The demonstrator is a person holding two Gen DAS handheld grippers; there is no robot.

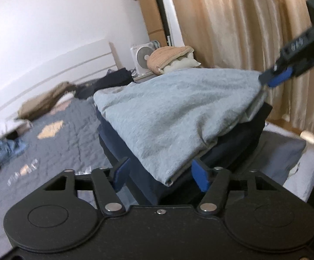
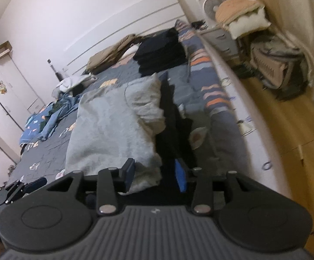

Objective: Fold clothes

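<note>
- The grey garment (image 1: 174,117) lies folded on top of a dark pile of clothes (image 1: 239,143) on the bed (image 1: 55,143).
- The left gripper (image 1: 160,174) has its jaws spread apart, with the near corner of the grey garment sitting between them.
- The right gripper (image 1: 272,79) reaches in from the far right, and its jaws pinch the far corner of the grey garment.
- In the right wrist view, the grey cloth sits between the blue pads (image 2: 181,177) of the right gripper (image 2: 156,176).
- Blue jeans (image 2: 55,117) lie crumpled on the left of the bed.
- A black stack of clothes (image 2: 161,52) sits at the far end.
</note>
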